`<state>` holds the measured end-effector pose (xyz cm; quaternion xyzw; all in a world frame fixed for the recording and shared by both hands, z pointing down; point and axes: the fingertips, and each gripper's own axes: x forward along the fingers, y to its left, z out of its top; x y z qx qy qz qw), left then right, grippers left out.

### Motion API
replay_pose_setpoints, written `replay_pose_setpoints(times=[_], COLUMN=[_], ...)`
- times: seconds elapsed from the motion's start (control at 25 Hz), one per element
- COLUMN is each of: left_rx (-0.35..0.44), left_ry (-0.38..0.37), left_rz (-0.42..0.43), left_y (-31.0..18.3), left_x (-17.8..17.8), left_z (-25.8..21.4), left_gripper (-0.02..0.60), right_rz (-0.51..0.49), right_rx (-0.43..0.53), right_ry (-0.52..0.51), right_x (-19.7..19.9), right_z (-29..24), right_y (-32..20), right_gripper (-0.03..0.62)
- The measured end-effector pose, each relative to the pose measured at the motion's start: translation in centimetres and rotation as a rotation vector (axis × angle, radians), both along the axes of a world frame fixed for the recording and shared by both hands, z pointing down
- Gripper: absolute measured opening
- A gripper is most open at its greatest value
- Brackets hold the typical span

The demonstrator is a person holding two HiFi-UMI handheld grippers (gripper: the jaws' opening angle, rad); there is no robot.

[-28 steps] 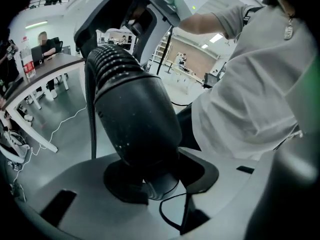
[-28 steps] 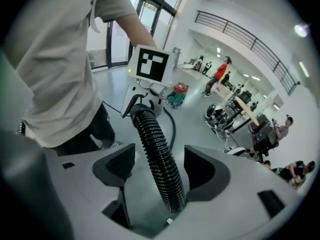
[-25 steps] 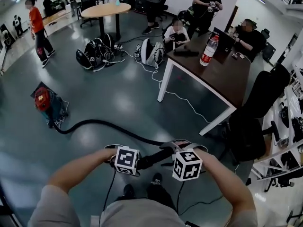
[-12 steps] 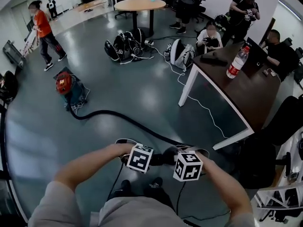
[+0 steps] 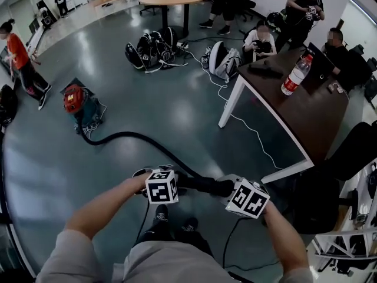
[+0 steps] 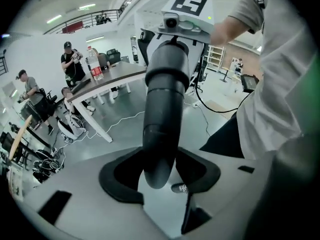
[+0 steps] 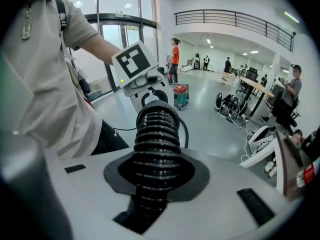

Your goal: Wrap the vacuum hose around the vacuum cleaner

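Both ends of my grip pinch the black hose (image 5: pixel 118 137) trailing from the red vacuum (image 5: pixel 75 102). My left gripper (image 6: pixel 159 176), jaws just eased wider, holds its smooth cuff (image 6: pixel 162 94). My right gripper (image 7: pixel 156 176), just closed, holds the ribbed coils (image 7: pixel 156 134).

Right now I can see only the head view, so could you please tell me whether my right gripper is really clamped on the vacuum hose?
Observer: Yes. In the right gripper view, the jaws of the right gripper have just been closing and press on the ribbed vacuum hose between them.
Operator: Thank you. And what does the left gripper have?
Observer: The hose's smooth end stands between its jaws, which have just been opening. I cannot tell whether they grip it.
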<state>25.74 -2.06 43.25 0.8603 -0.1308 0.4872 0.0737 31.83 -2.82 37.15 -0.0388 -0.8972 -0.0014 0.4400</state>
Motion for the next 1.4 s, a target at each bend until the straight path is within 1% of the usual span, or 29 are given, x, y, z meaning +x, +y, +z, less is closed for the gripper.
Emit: replay_pose_setpoints(times=[0.08, 0.2, 0.44, 0.52, 0.56, 0.6, 0.64, 0.72, 0.8, 0.92, 1.08, 1.2, 1.32, 1.4], left_rx=[0.007, 0.04, 0.182, 0.241, 0.277, 0.312, 0.339, 0.367, 0.367, 0.332, 0.294, 0.282, 0.282, 0.288], left_ry=[0.039, 0.1, 0.215, 0.244, 0.252, 0.261, 0.271, 0.293, 0.312, 0.341, 0.38, 0.4, 0.407, 0.401], left_rz=[-0.023, -0.016, 0.018, 0.013, 0.001, -0.013, -0.024, -0.044, -0.067, -0.105, -0.174, -0.231, -0.292, -0.327], left_y=[-0.6, -1.7, -4.8, -6.0, -6.7, -7.3, -7.6, -8.1, -8.7, -9.5, -10.4, -11.0, -11.9, -12.5], left_x=[-0.2, 0.6, 1.4, 1.1, 0.7, 0.2, -0.3, -1.5, -2.8, -4.3, -6.0, -7.7, -9.7, -11.0], left_z=[-0.1, -0.9, -4.6, -6.1, -6.6, -7.0, -7.3, -7.7, -7.9, -7.8, -7.8, -7.6, -7.3, -6.9], left_gripper=[0.192, 0.191, 0.19, 0.187, 0.138, 0.076, 0.063, 0.063, 0.063, 0.063, 0.061, 0.061, 0.061, 0.061], right_rz=[0.016, 0.018, 0.03, 0.034, 0.037, 0.038, 0.037, 0.02, -0.006, -0.01, 0.012, 0.06, 0.141, 0.226], right_rx=[-0.016, -0.005, 0.021, 0.029, 0.032, 0.034, 0.035, 0.049, 0.098, 0.189, 0.295, 0.365, 0.429, 0.44], right_ry=[0.001, 0.009, 0.063, 0.074, 0.077, 0.079, 0.084, 0.102, 0.114, 0.121, 0.088, 0.067, 0.021, -0.043], right_x=[-0.2, -1.1, -3.9, -5.1, -5.7, -6.2, -6.7, -7.8, -9.2, -10.8, -12.1, -12.7, -12.6, -12.2], right_z=[-0.8, -2.2, -4.2, -4.4, -4.4, -4.5, -4.6, -4.8, -5.1, -5.5, -6.8, -8.1, -10.2, -11.8], right_y=[-0.2, -1.0, -3.0, -3.6, -3.9, -4.2, -4.4, -4.9, -5.7, -7.3, -9.3, -10.4, -11.4, -12.0], right_gripper=[0.101, 0.101, 0.101, 0.101, 0.101, 0.101, 0.101, 0.103, 0.103, 0.104, 0.154, 0.2, 0.21, 0.21])
